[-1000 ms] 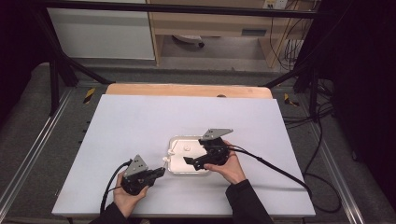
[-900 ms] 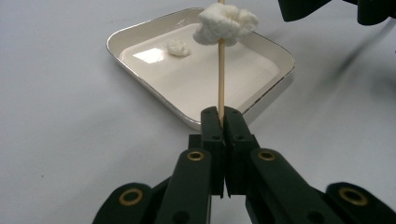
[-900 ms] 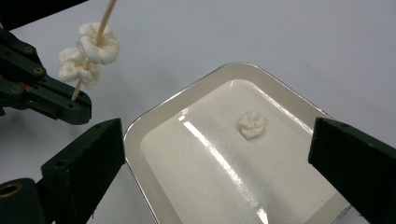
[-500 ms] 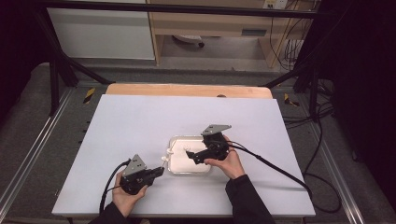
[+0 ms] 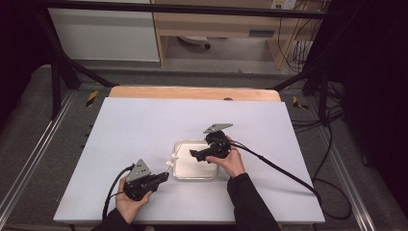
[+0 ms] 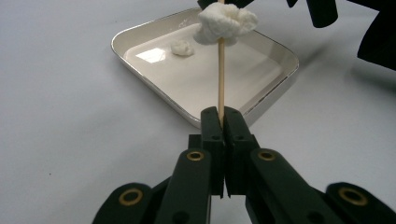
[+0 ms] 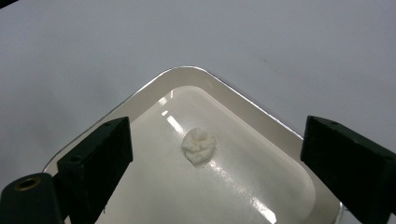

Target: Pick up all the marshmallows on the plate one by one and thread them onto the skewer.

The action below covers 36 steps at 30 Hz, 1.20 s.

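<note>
Since the earlier frames the right gripper point(image 5: 195, 154) has shifted left over the white tray point(image 5: 179, 174), its fingers point(image 7: 100, 156) closing slightly yet wide apart, nothing between them; a small white lump point(image 7: 199, 146), perhaps marshmallow, lies on the tray floor below. Left gripper point(image 5: 166, 175) rests near the tray's left corner on the pale surface point(image 5: 144, 130), fingers clamped on a thin wooden skewer point(image 6: 220, 77) with a white lump point(image 6: 226, 22) threaded near its top, above the tray

White table point(image 5: 144, 125) bears a white tray point(image 5: 179, 147).
</note>
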Each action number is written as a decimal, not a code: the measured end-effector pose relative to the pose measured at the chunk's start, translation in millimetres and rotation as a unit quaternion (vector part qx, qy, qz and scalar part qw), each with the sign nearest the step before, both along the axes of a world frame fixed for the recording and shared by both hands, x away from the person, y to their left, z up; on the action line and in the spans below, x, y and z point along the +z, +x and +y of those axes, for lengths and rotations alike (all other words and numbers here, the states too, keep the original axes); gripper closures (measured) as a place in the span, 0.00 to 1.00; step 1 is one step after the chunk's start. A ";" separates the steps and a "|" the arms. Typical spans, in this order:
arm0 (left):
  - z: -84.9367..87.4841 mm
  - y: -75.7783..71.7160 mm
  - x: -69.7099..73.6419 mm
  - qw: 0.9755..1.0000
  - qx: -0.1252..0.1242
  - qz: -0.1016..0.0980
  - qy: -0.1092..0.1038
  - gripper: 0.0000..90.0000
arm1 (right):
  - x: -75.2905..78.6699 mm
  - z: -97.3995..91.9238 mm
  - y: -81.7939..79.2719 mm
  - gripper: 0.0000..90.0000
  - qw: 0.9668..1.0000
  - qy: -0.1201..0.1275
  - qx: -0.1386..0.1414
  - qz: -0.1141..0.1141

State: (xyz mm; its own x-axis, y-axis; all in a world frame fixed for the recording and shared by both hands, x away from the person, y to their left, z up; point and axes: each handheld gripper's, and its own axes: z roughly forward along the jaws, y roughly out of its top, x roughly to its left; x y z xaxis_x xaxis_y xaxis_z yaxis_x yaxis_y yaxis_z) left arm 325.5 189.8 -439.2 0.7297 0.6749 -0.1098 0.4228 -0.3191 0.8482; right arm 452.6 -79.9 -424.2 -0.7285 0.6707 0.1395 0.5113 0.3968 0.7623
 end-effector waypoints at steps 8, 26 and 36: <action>0.8 0.5 0.0 1.000 0.002 0.001 -0.001 0.98 | -7.6 11.8 5.8 0.30 1.000 -0.011 0.013 -0.005; 0.2 0.6 -0.1 1.000 -0.001 0.000 0.001 0.98 | -21.0 18.5 8.3 0.62 0.998 -0.043 0.049 -0.005; -0.1 0.3 0.1 1.000 -0.002 0.000 0.001 0.98 | -24.8 19.8 6.4 0.74 0.997 -0.052 0.058 -0.015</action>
State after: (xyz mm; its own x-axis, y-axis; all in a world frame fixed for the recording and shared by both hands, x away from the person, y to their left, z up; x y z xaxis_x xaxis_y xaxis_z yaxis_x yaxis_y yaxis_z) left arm 325.9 189.8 -439.1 0.7323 0.6722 -0.1090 0.4215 -0.3217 0.8479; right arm 459.0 -60.0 -449.1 -0.8044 0.5918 0.0513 0.4357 0.5292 0.7281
